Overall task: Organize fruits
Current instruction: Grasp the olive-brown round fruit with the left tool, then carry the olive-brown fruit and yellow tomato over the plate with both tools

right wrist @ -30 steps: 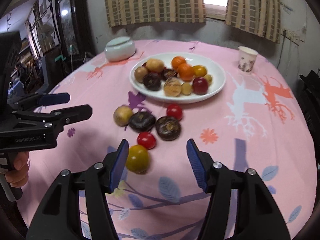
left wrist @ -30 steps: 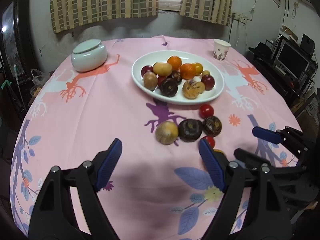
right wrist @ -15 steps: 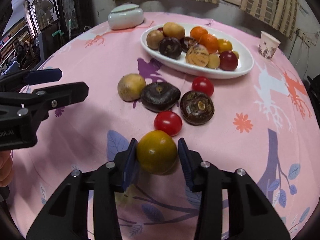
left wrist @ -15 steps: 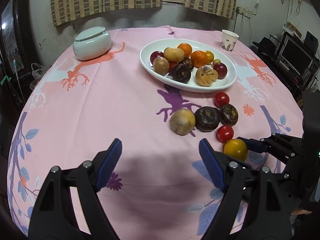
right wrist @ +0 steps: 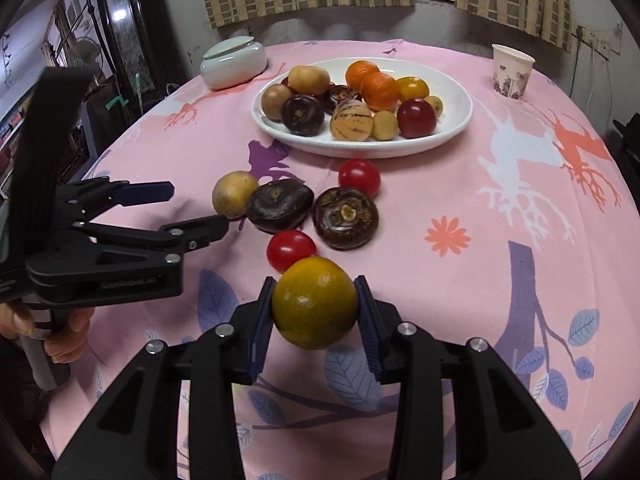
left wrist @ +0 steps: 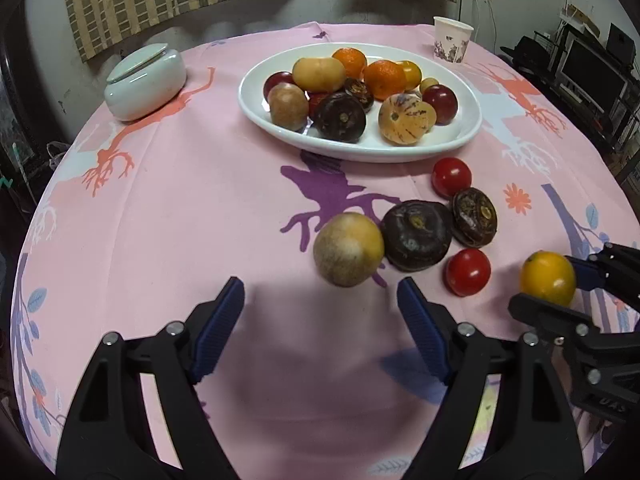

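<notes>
My right gripper is shut on a yellow-green round fruit, held just above the pink cloth; the same fruit shows at the right in the left wrist view. My left gripper stands open, nothing between its pads, just short of a tan round fruit. Beside that fruit lie a dark fruit, a second dark fruit and two red tomatoes. A white oval plate farther back holds several fruits.
A pale lidded jar stands at the back left of the round table and a paper cup at the back right. A person's hand grips the left tool's handle. Shelves with screens stand off the table's right side.
My right gripper closed on the yellow-green fruit and lifted it slightly. My left gripper came down and forward toward the tan fruit, jaws unchanged.
</notes>
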Tool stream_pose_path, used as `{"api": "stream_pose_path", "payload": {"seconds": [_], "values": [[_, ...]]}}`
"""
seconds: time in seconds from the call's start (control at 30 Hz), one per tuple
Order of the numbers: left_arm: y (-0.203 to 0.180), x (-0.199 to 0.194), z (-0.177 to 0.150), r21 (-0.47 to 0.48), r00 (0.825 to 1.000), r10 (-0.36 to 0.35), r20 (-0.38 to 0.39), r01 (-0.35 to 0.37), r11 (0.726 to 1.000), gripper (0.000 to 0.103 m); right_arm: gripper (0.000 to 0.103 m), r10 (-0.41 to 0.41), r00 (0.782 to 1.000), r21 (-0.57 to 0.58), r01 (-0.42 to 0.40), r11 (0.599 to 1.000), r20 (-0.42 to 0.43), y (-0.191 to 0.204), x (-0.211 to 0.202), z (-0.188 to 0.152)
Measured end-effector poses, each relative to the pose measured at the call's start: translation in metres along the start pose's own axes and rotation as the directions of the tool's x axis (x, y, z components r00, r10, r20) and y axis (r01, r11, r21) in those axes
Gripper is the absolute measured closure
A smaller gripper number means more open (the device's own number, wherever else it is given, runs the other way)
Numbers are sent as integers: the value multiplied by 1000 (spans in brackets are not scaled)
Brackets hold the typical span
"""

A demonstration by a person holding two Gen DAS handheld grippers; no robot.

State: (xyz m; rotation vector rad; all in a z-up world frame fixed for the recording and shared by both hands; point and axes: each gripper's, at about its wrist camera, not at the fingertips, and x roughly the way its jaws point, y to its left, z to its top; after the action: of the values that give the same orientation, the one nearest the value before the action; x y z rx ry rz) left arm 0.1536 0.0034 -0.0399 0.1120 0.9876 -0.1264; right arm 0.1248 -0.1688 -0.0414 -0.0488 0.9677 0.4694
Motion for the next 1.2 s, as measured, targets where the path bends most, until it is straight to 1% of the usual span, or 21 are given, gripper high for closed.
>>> {"api": "stream_pose_path", "payload": {"seconds": [0.1,0.23,0.37,0.4,0.43,0.47,0.5,0.57,0.67,0.8,0.97,1.03,1.1,1.2], "values": [[-3,8,3,12,1000,6,-9,-6,1000,23,64,15,1000,1,-15,1000,13,0,-5,1],[-4,21,8,25,1000,12,-19,-11,1000,26,64,27,999,-1,-27,1000,31,0,-11,3],[4,27,13,-18,1000,-23,-21,23,1000,27,64,31,999,5,-31,1000,22,-3,-9,3],[5,27,14,-19,999,-38,-14,38,999,33,64,29,999,7,-29,1000,17,-4,-8,3],[4,26,14,-14,998,-58,-7,58,998,51,64,28,1000,8,-28,1000,14,-5,-7,3],[2,25,14,-5,996,-88,-2,88,996,57,64,28,1000,10,-28,1000,12,-5,-7,3],[0,24,14,5,996,-92,0,92,996,64,64,27,1000,11,-27,1000,13,-5,-7,3],[-6,24,15,20,998,-66,1,66,998,64,64,25,1000,12,-26,1000,16,-6,-7,2],[-5,22,13,3,997,-72,-4,72,997,65,64,28,999,7,-28,1000,23,-5,-9,2],[-1,10,5,-12,998,-55,2,55,998,65,64,35,999,2,-35,999,34,-3,-13,2],[4,-16,-2,-8,999,-44,26,44,999,65,64,35,998,-4,-35,999,49,0,-19,3],[5,-28,-2,-6,999,-28,42,29,1000,65,64,30,998,-11,-30,999,52,2,-21,4],[7,-38,-2,-8,998,-13,55,13,1000,65,64,17,998,-16,-16,1000,56,3,-24,5],[9,-53,1,-15,997,-10,78,11,1000,65,64,1,998,-10,-1,1000,70,0,-31,9]]}}
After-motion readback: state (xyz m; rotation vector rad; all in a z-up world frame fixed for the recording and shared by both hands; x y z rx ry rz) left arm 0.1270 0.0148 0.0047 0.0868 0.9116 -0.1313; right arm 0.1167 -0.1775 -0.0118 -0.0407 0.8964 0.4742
